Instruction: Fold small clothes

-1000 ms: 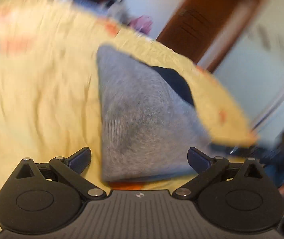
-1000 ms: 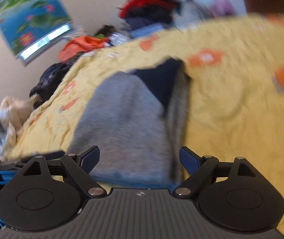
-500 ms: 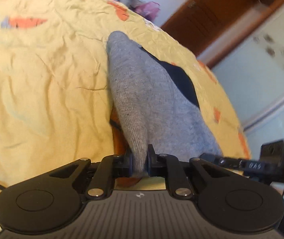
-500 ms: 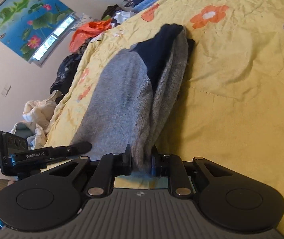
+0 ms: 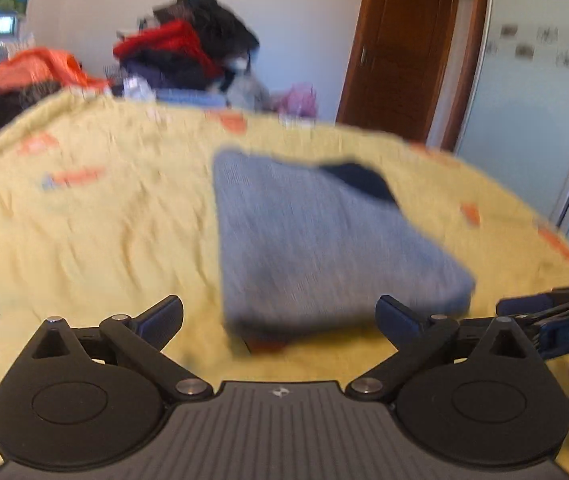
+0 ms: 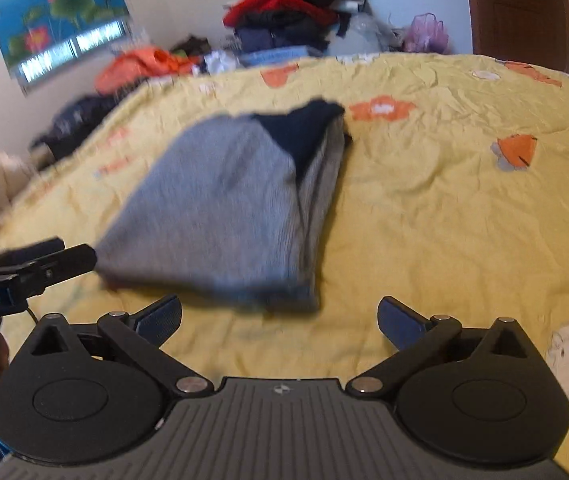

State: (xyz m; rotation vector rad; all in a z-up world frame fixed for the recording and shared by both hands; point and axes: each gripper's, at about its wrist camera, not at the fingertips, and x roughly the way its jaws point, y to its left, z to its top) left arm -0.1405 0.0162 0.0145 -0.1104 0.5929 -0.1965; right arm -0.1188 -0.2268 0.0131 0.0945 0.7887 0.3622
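Observation:
A folded grey garment (image 5: 324, 248) with a navy patch (image 5: 360, 180) lies flat on the yellow bedspread (image 5: 84, 240). My left gripper (image 5: 280, 312) has its jaws opening wide at the garment's near edge, and its pads do not touch the cloth. In the right wrist view the same garment (image 6: 220, 200) lies a little beyond my right gripper (image 6: 280, 312), whose jaws are also opening with only bedspread (image 6: 444, 220) between them. The left gripper (image 6: 36, 268) shows at that view's left edge, and the right gripper (image 5: 544, 308) at the other view's right edge.
A heap of dark and red clothes (image 6: 296, 12) and orange clothing (image 6: 140, 64) lie past the bed's far edge. A brown door (image 5: 396, 48) and a pale sliding wardrobe panel (image 5: 532, 100) stand on the right. A lotus poster (image 6: 52, 12) hangs on the left wall.
Half a second ago both grippers were shut on the garment's near edge. Both have let go and drawn back, and the garment now lies flat on the bedspread.

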